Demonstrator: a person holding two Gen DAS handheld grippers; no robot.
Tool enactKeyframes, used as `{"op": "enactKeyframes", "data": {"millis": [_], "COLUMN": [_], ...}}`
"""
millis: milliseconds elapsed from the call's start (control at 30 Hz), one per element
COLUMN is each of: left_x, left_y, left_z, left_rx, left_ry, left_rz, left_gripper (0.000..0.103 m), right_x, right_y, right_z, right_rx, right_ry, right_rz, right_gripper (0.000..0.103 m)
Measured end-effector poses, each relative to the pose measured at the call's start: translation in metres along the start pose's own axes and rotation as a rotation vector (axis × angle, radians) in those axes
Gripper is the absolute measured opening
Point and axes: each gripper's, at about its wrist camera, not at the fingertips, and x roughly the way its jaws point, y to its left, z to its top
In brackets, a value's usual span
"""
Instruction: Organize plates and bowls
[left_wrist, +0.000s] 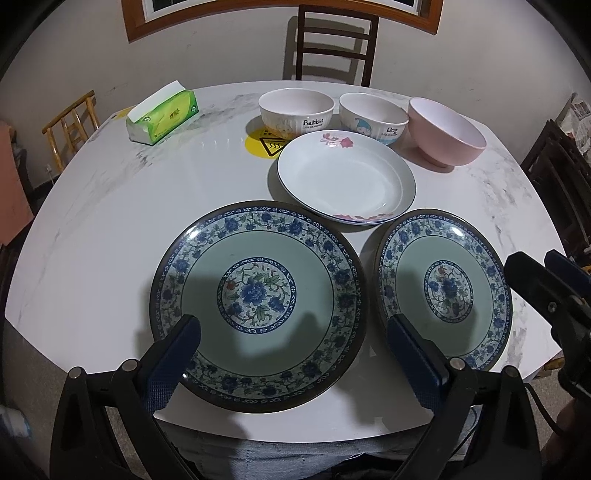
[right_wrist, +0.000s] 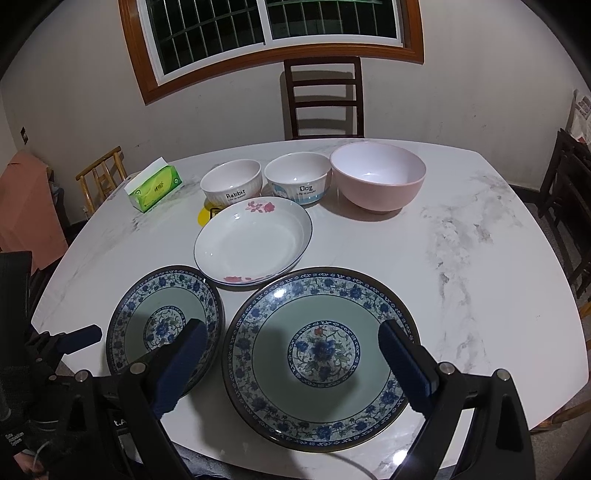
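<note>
**A:** ok so where's everything sitting? Using the white flower plate (left_wrist: 345, 181) as the anchor.

**B:** Behind it, toward the wall, there's a row of three bowls: the Rabbit bowl (left_wrist: 295, 110), the Dog bowl (left_wrist: 373, 114) and the pink bowl (left_wrist: 447, 129), all upright and packed close together. In front of the white plate, at the near edge of the marble table (left_wrist: 92, 229), are two blue floral plates lying flat side by side with a slim gap between them. The left blue plate (left_wrist: 258, 306) and the right blue plate (right_wrist: 321, 354) both have rims that come right up beside the white plate's near rim (can't tell if they actually touch).

**A:** and the grippers?

**B:** The left gripper (left_wrist: 291, 332) is spread wide with nothing in it. It hovers over the left blue plate: one finger over the plate's near-left rim, the other over the gap between the two blue plates. The right gripper (right_wrist: 291, 339) is also spread wide and empty, sitting over the right blue plate. Its left finger is above the gap, its right finger above the plate's right rim.

**A:** anything else on there?

**B:** A green tissue pack (left_wrist: 162, 114), well off to the left and behind the white plate, plus a yellow sticker (left_wrist: 264, 146) peeking out by its far-left rim.
</note>
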Motion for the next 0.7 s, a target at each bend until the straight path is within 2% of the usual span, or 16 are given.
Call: {"op": "enactKeyframes", "data": {"millis": [700], "left_x": [0.0019], "left_y": [0.0039], "left_z": [-0.0025], "left_rx": [-0.009], "left_ry": [0.019], "left_rz": [0.011], "left_gripper": [0.099], "right_x": [0.0046], "right_y": [-0.0001], "right_z": [-0.0036], "right_rx": [0.010], "right_ry": [0.016], "right_rz": [0.004], "right_gripper": [0.096]}}
